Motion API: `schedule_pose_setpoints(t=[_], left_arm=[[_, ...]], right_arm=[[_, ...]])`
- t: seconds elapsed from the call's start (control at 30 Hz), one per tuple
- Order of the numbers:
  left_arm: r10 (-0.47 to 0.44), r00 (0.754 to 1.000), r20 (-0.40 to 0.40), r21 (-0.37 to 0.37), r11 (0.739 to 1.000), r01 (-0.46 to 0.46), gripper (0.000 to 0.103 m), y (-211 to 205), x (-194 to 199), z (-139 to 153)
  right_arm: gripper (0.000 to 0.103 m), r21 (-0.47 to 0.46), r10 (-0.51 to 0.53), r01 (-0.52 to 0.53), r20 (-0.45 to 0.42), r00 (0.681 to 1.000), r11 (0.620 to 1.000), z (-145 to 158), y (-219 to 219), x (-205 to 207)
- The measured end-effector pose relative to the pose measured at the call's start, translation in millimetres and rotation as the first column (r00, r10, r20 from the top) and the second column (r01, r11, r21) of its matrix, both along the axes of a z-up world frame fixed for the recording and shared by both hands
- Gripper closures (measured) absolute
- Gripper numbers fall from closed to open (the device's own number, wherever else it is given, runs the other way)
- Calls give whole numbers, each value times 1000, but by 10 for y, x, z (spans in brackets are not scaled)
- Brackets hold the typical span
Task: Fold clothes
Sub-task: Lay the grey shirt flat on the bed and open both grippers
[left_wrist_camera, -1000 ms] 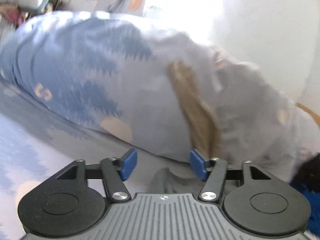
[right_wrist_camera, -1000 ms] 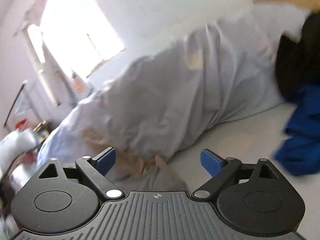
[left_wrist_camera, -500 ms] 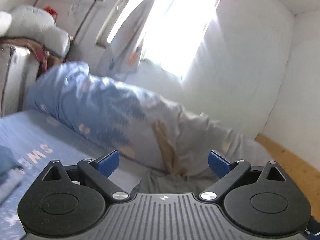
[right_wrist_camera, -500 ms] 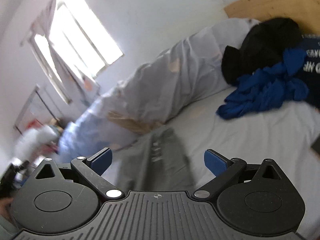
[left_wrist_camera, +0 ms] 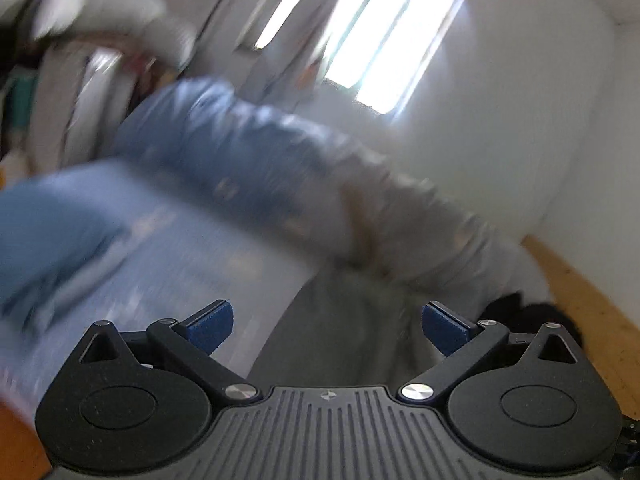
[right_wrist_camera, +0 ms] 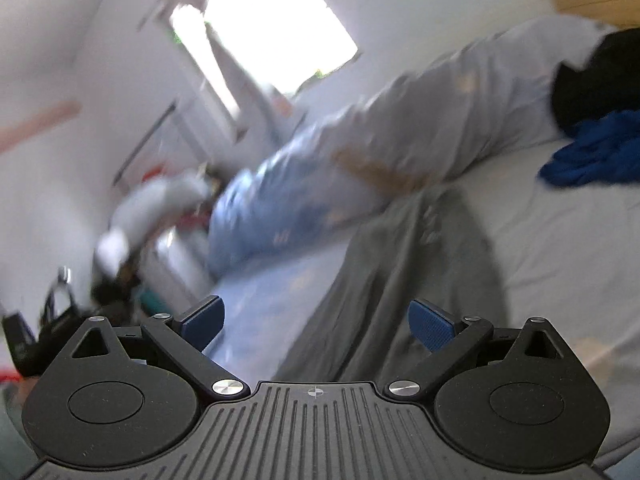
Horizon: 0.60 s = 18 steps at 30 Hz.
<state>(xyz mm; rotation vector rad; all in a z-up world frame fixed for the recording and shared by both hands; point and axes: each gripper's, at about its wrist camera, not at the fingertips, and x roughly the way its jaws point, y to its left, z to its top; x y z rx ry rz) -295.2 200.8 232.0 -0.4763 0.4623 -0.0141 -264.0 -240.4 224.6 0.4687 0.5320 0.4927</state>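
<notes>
Grey garment (right_wrist_camera: 404,280) spread lengthwise mid-bed, far end touching the rolled duvet (right_wrist_camera: 400,136) along the bed's far edge. Left gripper (left_wrist_camera: 326,326) and right gripper (right_wrist_camera: 316,320) both above it, fingers spread, gripping nothing. Likely trouble: blurred views, so pinching the bedsheet (right_wrist_camera: 560,220) along with cloth, or dragging the garment into the blue clothes (right_wrist_camera: 592,152) at the far right corner.

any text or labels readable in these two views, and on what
None can be read.
Grey garment: small pale marks near its far end, too blurred to read.
Blue duvet: pale marks, too blurred to tell whether they are letters.
Both views are motion-blurred.
</notes>
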Motion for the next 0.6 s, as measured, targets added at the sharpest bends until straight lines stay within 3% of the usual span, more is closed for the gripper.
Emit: schedule_pose_setpoints(t=[0.13,0.3,0.53,0.6], left_arm=[[-1,998,-60,36,999,3,0,-84,-124,-285],[-38,991,-131,83,995,49,0,-223,-209,-501],[-39,969,-245,122,990,71,0,-258,-48,-923],[-5,954,-300,-20,1000,-1,0,-16,36,-1107]], right_arm=[[4,-136,68,-69,-7,998,988,-247,426,-48],[4,-207,44,-49,-31,999,977,-504,534,-108],[3,-209,12,-24,-56,998,978,-591,595,-184],[3,-203,14,-24,-51,999,979,-570,588,-201]])
